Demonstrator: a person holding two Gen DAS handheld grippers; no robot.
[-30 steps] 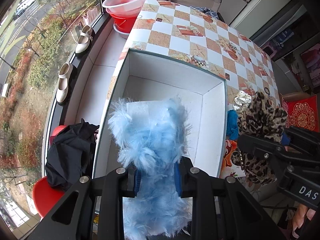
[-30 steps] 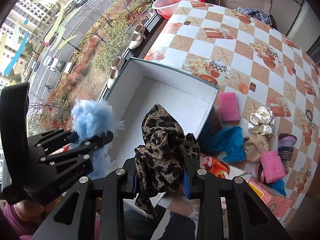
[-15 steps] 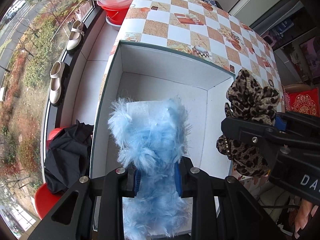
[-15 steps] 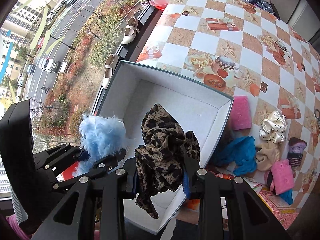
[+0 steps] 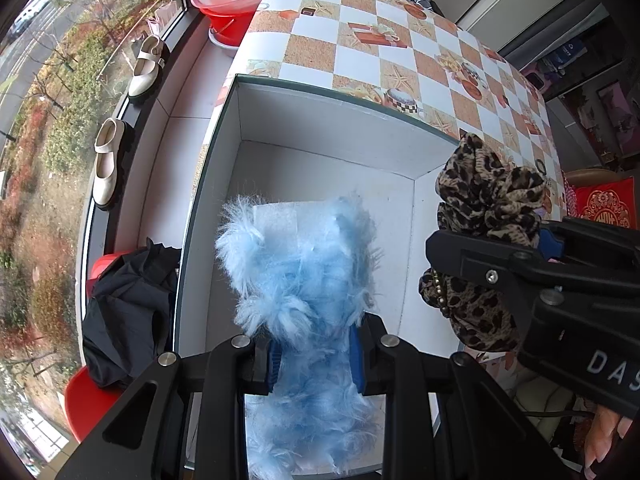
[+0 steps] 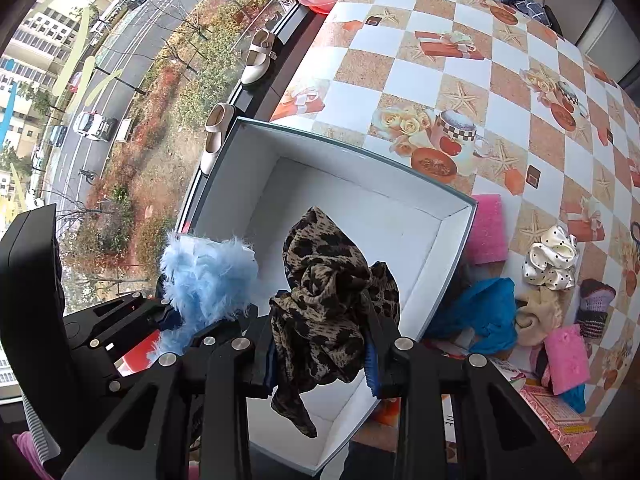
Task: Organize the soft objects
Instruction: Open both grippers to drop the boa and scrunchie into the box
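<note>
Both grippers lowered over white box (image 5: 320, 140), gripping fluffy blue fur (image 5: 304, 264), leopard fabric (image 6: 332, 304)

The blue fluff (image 5: 304, 280) covers part of the box (image 5: 320, 148) floor, and its lower end runs off the bottom edge. The leopard cloth (image 6: 332, 300) hides more floor. The sponge (image 6: 486, 236) sits partly behind the box wall. A hand (image 5: 604, 432) is cut off.

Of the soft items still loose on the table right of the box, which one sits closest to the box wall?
The pink sponge: its edge meets the white box wall, seemingly touching. The blue cloth is close too but lower; the polka-dot scrunchie lies well clear.
</note>
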